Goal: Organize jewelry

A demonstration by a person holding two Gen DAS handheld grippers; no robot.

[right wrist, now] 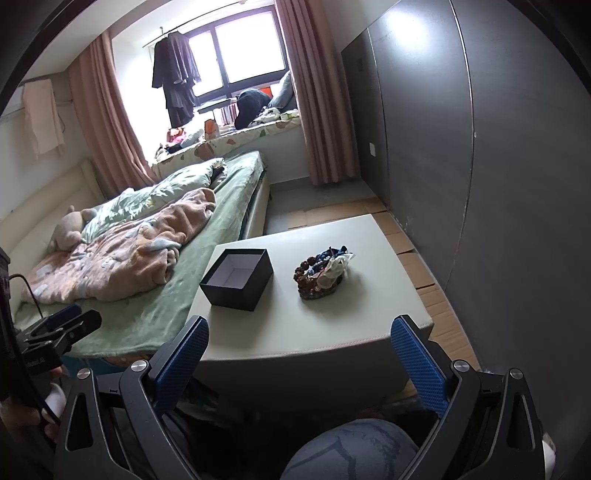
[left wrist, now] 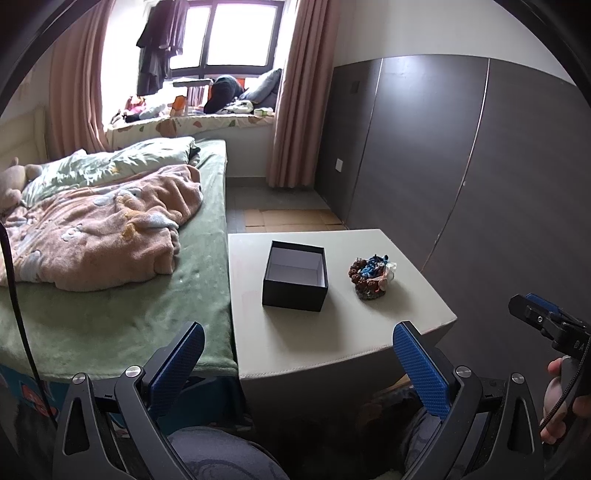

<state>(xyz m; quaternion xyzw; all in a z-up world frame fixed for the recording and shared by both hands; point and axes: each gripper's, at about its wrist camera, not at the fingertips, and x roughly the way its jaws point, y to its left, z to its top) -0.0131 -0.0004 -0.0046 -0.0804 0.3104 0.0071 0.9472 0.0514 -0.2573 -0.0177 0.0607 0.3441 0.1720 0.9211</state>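
The left gripper (left wrist: 299,363) has its two blue-padded fingers (left wrist: 419,367) spread wide, with nothing between them and nothing touching them; it hangs short of the near edge of the pale table (left wrist: 332,332), well apart from everything on it; the right gripper (right wrist: 299,358) is spread just as wide and also holds nothing, stopped before the same near edge; in the left wrist view the right gripper shows at the far right, gripped by a hand (left wrist: 561,398), and in the right wrist view the left gripper shows low at the left

The jewelry (left wrist: 371,275) lies in a small heap on the right half of the table: a ring of brown beads with blue and pale pieces piled on it; how the pieces are tangled together cannot be told; to its left, near but not touching, stands an open black box (left wrist: 295,277) with a white inside, upright and with nothing in it

The table stands just beside a bed (left wrist: 122,317) with a green sheet, a pink blanket (left wrist: 103,225) bunched on it; a grey wall panel (left wrist: 480,166) runs along the right, close behind the table; flattened cardboard (right wrist: 432,284) covers the floor between table and wall; pink curtains (left wrist: 306,92) frame a window (left wrist: 229,33) at the far end; nothing stands between either gripper and the jewelry
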